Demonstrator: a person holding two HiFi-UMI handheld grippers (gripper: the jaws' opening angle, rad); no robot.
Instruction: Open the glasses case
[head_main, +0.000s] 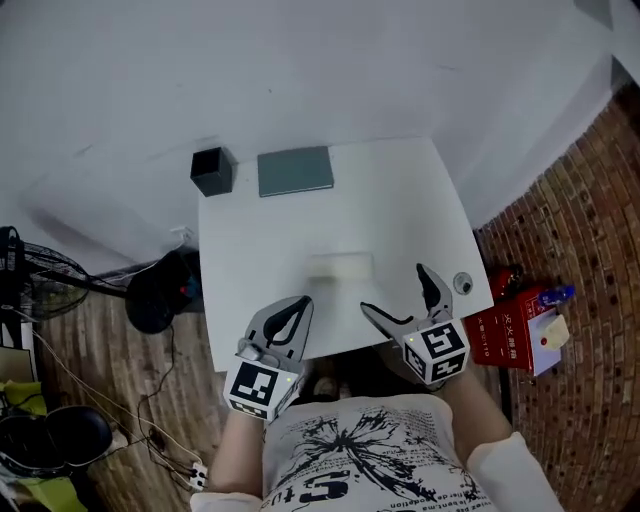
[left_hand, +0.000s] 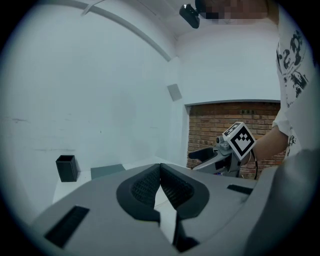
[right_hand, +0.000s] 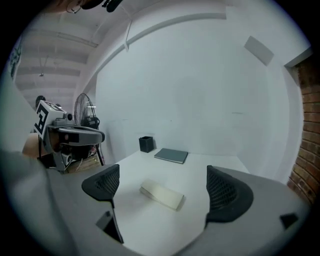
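Holding our two tools at the near edge of the desk (head_main: 400, 200), we have nothing gripped in either. Our left claw (head_main: 301, 302) has its jaws pressed together, the pads meeting with nothing between them, and it sits at the near left of the desk. Our right claw (head_main: 393, 288) is spread wide, its two jaws well apart and empty. It sits at the near right, pointing toward the far side.

The glasses case (head_main: 340, 266), pale and flat, lies on the desk around the middle with its lid down. It sits beyond both claws and touches neither. From the right gripper view it shows in the gap between the jaws, farther out on the desk.

At the far left corner stands a small black box (head_main: 212, 170), and just to its right lies a grey notebook (head_main: 295, 171), both well apart from the case. On the brick floor (head_main: 590, 200) right of the desk rests a red box (head_main: 515, 335).
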